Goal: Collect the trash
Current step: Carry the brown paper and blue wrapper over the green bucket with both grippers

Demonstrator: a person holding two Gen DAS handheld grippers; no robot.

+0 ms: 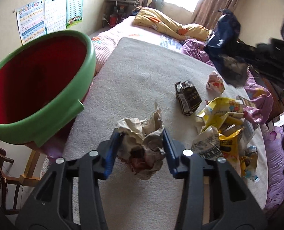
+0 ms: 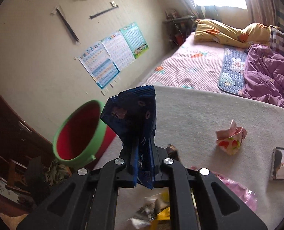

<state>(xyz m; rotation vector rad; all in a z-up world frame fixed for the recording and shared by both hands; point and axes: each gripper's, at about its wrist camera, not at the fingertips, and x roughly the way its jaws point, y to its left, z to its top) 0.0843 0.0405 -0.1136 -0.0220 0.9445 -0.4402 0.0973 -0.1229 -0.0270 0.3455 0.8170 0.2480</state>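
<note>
Crumpled brown paper wad [image 1: 142, 143] sat clamped in your left hand-held gripper [image 1: 142, 149]; your right hand-held gripper [image 2: 143, 159] pinched a creased dark-blue foil wrapper [image 2: 132, 118].

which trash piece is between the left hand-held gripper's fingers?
The crumpled brown paper wad; it sits between the left hand-held gripper fingers. The black carton and yellow wrappers lie farther right on the blanket.

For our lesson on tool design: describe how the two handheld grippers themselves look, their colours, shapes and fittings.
The left gripper has black plastic linkage arms with triangular cut-outs, round silver pivot pins, and blue ribbed finger pads. The right gripper has the same black frame and silver pins, with dark fingers. No cables, markings or sleeves show.
</note>
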